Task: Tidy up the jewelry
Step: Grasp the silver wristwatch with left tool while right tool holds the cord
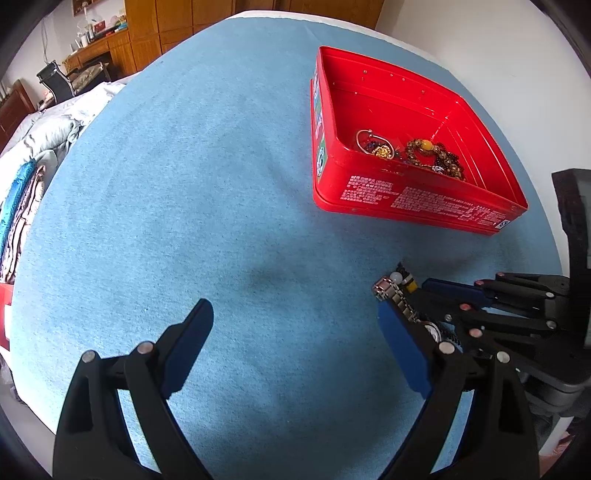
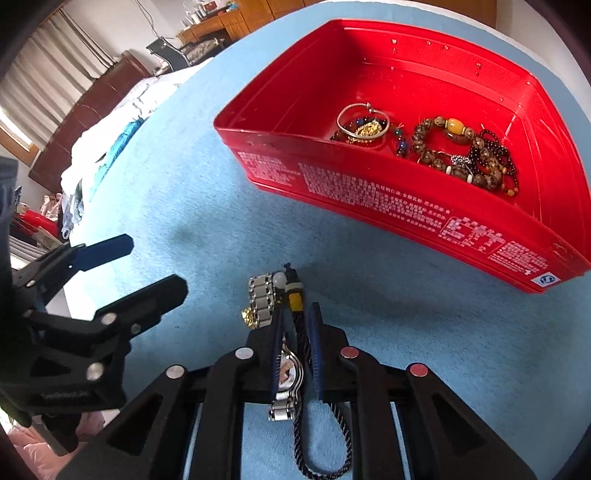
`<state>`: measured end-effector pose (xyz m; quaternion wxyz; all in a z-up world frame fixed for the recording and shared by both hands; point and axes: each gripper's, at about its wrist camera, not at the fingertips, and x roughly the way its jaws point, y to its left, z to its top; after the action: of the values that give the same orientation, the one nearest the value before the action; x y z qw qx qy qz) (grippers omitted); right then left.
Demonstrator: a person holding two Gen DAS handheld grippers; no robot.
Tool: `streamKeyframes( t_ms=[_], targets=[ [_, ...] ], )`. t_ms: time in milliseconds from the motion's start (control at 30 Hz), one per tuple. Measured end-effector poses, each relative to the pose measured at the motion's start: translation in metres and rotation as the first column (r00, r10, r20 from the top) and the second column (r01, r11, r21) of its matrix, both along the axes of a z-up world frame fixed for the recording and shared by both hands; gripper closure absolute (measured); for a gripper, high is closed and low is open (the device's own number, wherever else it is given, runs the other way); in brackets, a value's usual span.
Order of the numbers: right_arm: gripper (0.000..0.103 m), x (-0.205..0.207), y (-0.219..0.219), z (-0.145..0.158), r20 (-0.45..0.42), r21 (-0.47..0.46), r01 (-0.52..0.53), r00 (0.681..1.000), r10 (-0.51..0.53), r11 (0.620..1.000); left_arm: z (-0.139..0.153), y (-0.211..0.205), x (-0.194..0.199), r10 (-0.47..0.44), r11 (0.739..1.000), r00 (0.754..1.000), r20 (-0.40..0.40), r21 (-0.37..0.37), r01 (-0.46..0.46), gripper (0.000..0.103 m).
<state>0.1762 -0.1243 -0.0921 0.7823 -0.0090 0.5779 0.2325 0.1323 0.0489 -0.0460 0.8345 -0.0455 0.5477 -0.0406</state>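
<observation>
A silver watch (image 2: 288, 369) and a dark braided cord (image 2: 301, 435) with a yellow bead lie on the blue cloth (image 2: 184, 177). My right gripper (image 2: 297, 325) is shut on both, its blue pads tight against the watch face and the cord. A small gold charm (image 2: 246, 316) sits by the watch band. The red tin (image 2: 369, 192) beyond holds beaded bracelets (image 2: 461, 147) and a silver bangle (image 2: 360, 122). My left gripper (image 1: 295, 332) hangs open over bare cloth, left of the watch band (image 1: 386, 290), with nothing between its fingers. The red tin (image 1: 406, 195) is at its upper right.
The blue cloth (image 1: 184, 184) covers a round-edged surface with white edges at the back and right. A bed with piled bedding (image 1: 44, 140) lies to the left. Wooden cabinets (image 1: 166, 22), a desk and a black chair (image 1: 55, 79) stand at the back.
</observation>
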Motion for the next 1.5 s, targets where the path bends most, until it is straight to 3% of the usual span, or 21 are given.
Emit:
streamKeyframes(
  t_ms=[300,500,867,1167,1267,1500],
  targets=[
    [0.098,0.002,-0.014,-0.004,-0.027,0.012,0.042,0.999,-0.041,0.999,0.001,-0.008,-0.003,-0.01,1.0,1.0,-0.011,-0.011,0.009,0.013],
    [0.098,-0.01,-0.052,0.011,-0.004,0.041,0.132,0.991,-0.132,0.99,-0.001,-0.024,-0.006,-0.035,0.999,0.999,-0.034,-0.041,0.034,0.02],
    [0.098,-0.037,-0.112,0.025,0.022,0.051,0.226,0.974,-0.227,0.973,-0.018,-0.075,-0.008,-0.108,0.99,0.988,-0.114,-0.099,0.097,0.022],
    [0.098,-0.041,-0.121,0.018,0.004,0.084,0.229,0.973,-0.23,0.97,-0.029,-0.097,-0.002,-0.089,0.995,0.985,-0.149,-0.068,0.079,0.024],
    [0.098,-0.041,-0.122,0.018,0.007,0.093,0.23,0.973,-0.232,0.969,-0.03,-0.101,-0.003,-0.092,0.995,0.983,-0.156,-0.048,0.086,0.031],
    [0.098,-0.044,-0.12,0.019,0.004,0.104,0.223,0.974,-0.225,0.969,-0.03,-0.107,-0.002,-0.139,0.99,0.977,-0.161,-0.021,0.137,0.061]
  ],
)
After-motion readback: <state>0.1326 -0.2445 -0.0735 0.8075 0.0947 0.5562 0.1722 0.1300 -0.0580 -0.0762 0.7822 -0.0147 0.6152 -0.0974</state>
